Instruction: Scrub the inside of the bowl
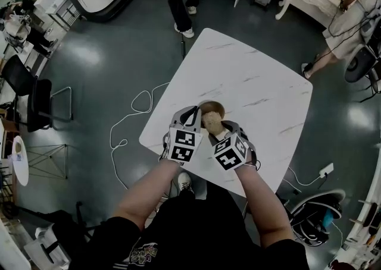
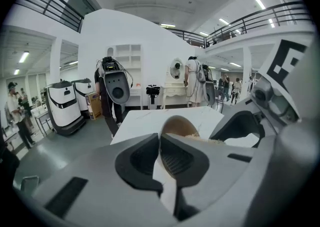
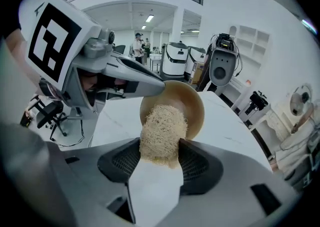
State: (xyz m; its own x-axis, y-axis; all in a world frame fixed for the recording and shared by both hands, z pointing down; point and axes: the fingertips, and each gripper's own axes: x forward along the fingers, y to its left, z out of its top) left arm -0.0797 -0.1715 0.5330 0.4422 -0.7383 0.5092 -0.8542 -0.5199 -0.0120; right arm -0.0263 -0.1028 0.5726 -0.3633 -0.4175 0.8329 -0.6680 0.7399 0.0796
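Over a white marble table (image 1: 256, 78) in a grey-floored hall, holding the bowl (image 1: 213, 107) near the table's 6 o'clock edge, with the left gripper (image 2: 160, 146) clenched on the rim at about 9 o'clock and the right gripper (image 3: 159, 153) grasping a loofah (image 3: 162, 126) that is pushing into the hollow from 6 o'clock. Probably doing best by keeping that rim pinch firm and the bowl tilted toward the loofah, sweeping round the whole wall, and pressing lightly enough to be avoiding any sliding or tipping.
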